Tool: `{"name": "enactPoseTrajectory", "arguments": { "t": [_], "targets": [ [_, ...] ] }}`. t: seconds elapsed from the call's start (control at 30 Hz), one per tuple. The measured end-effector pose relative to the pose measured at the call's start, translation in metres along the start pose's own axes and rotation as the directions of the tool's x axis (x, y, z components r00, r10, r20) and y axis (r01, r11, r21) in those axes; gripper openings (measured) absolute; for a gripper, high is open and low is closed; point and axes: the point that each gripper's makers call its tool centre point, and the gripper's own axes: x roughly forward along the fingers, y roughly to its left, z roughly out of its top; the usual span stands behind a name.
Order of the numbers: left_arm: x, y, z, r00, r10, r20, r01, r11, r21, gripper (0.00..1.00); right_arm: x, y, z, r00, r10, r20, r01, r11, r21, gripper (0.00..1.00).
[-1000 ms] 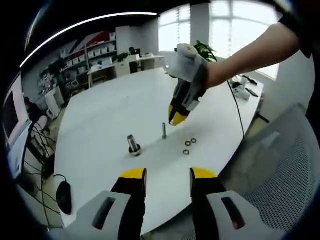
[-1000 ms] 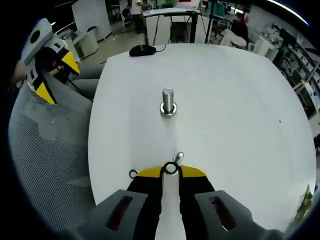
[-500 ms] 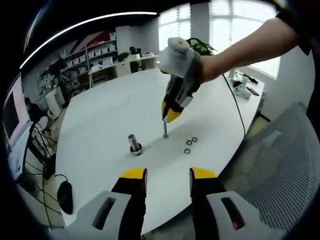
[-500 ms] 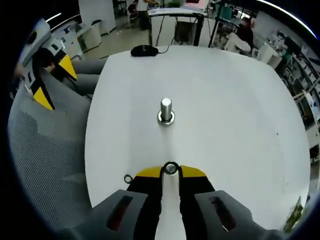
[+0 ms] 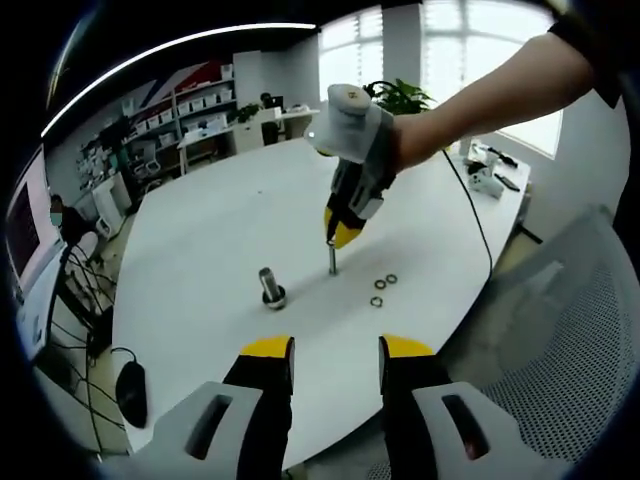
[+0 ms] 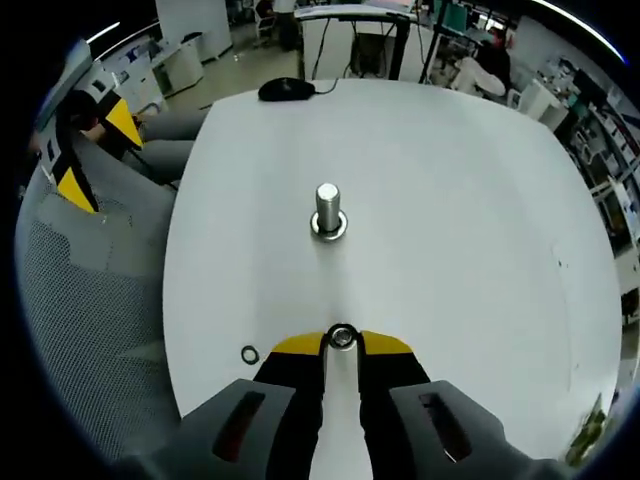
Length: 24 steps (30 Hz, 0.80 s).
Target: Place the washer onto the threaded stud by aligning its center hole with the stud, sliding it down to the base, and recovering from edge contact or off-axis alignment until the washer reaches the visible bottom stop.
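So I see the white table [image 5: 200, 240] under both views. My left gripper [image 5: 335, 352] hangs off the table's near edge, jaws parted wide, nothing between them. My right gripper [image 5: 337, 236] is pinched narrow on the washer [image 6: 342, 337], held right at the top of the thin threaded stud [image 5: 332, 259]. A thicker bolt [image 6: 327, 209] stands upright farther along the table. Spare washers [image 5: 381, 289] lie beside the stud.

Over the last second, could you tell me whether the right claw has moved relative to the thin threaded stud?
Yes. In the left gripper view the right claw has shifted from beside the thin threaded stud to directly over its tip.
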Motion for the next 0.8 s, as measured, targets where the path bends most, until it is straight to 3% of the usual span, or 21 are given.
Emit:
{"name": "enactPoseTrajectory", "arguments": {
  "t": [0.8],
  "targets": [
    [0.001,0.001,-0.005,1.0,-0.005,-0.017,0.005,1.0,-0.009,0.31,0.039,0.0,-0.021,0.998,0.016,-0.064,-0.016,1.0,-0.007,0.13]
  ]
}}
